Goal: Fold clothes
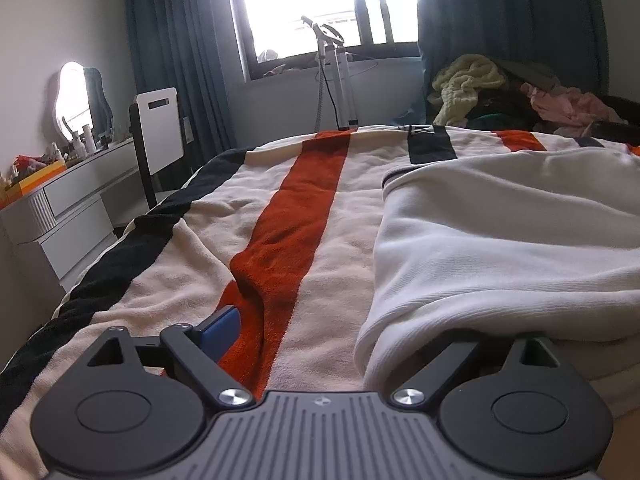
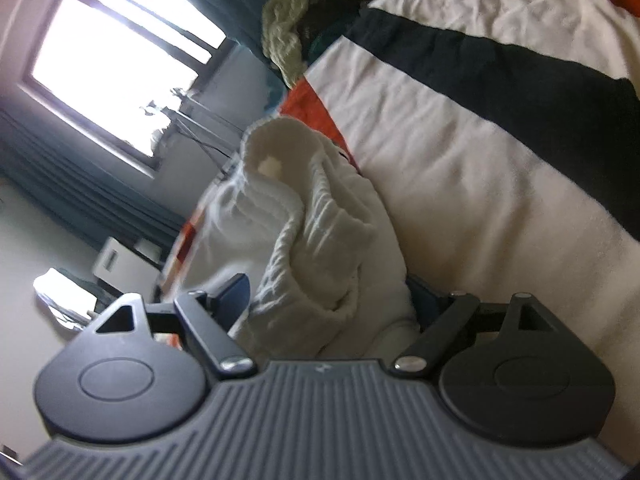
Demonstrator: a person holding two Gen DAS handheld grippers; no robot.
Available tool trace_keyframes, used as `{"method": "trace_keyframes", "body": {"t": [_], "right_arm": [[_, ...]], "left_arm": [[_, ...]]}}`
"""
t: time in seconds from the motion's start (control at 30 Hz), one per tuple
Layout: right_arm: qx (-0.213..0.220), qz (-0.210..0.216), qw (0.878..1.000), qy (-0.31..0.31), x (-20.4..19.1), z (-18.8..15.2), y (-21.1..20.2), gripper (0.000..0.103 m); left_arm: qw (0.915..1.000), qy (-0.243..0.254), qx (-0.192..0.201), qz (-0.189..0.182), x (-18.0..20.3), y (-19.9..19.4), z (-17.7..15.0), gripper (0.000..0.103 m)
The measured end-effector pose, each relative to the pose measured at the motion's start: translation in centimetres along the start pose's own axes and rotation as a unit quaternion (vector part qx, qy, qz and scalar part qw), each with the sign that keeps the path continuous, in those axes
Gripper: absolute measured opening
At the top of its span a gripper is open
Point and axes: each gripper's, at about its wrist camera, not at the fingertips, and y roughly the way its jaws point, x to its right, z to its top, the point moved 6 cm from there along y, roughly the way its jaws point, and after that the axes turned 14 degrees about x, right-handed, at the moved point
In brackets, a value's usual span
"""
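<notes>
A white ribbed garment lies on the striped blanket of the bed, to the right in the left wrist view. My left gripper is open and low on the bed at the garment's near edge; its left blue finger rests on the blanket and the right finger is hidden under the cloth. In the right wrist view the camera is rolled on its side. My right gripper has a bunched fold of the same white garment between its blue fingers, which stand wide apart.
A pile of other clothes lies at the far right of the bed. A white dresser with bottles and a mirror stands on the left, a chair beside it. A garment steamer stand stands under the window.
</notes>
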Motion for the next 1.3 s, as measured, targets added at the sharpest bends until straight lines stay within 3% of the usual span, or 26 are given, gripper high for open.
{"method": "trace_keyframes", "body": {"t": [0.1, 0.2, 0.37, 0.47, 0.53, 0.6, 0.73, 0.87, 0.97, 1.1, 1.17, 1.3], "right_arm": [[-0.032, -0.029, 0.998, -0.035, 0.6, -1.4, 1.1, 0.090], [-0.034, -0.031, 0.998, -0.048, 0.0, -1.8, 1.3, 0.093], [-0.011, 0.039, 0.999, 0.013, -0.9, -0.7, 0.1, 0.094], [-0.014, 0.037, 0.999, 0.013, -0.9, -0.8, 0.3, 0.092], [-0.024, 0.019, 1.000, -0.003, -0.7, -1.2, 0.7, 0.072], [-0.035, -0.005, 0.999, -0.020, -0.3, -1.7, 1.1, 0.067], [-0.019, -0.013, 0.999, -0.028, -0.6, -1.2, 0.6, 0.049], [0.007, -0.012, 1.000, -0.025, -0.7, -0.6, -0.6, 0.043], [0.018, -0.011, 1.000, -0.020, -0.6, -0.2, -1.0, 0.043], [0.021, -0.015, 0.999, -0.021, -0.3, -0.3, -0.8, 0.043], [0.021, -0.017, 0.999, -0.021, -0.3, -0.3, -0.7, 0.043], [0.022, -0.020, 0.999, -0.023, -0.3, -0.4, -0.4, 0.044]], "left_arm": [[1.0000, -0.004, -0.002, 0.001, -0.1, 0.0, 0.0, 0.093], [1.0000, -0.008, -0.004, 0.001, -0.1, 0.0, 0.0, 0.094], [0.9999, -0.014, -0.007, 0.002, -0.3, 0.1, 0.0, 0.094], [0.9998, -0.019, -0.009, 0.001, -0.3, 0.1, -0.1, 0.094], [0.9997, -0.021, -0.011, -0.003, -0.3, 0.1, -0.1, 0.094], [0.9996, -0.025, -0.013, -0.007, -0.3, 0.1, 0.0, 0.094], [0.9981, -0.048, -0.027, -0.027, -0.6, -0.3, 0.0, 0.094], [0.9918, -0.095, -0.055, -0.067, -1.4, -1.5, -0.1, 0.094], [0.9782, -0.160, -0.066, -0.115, -2.3, -2.7, 0.0, 0.093], [0.9462, -0.252, -0.063, -0.193, -3.1, -3.8, 0.5, 0.095], [0.9348, -0.284, -0.068, -0.203, -3.0, -2.7, 0.4, 0.098], [0.9030, -0.363, -0.124, -0.194, -2.4, 1.5, -1.4, 0.098]]}}
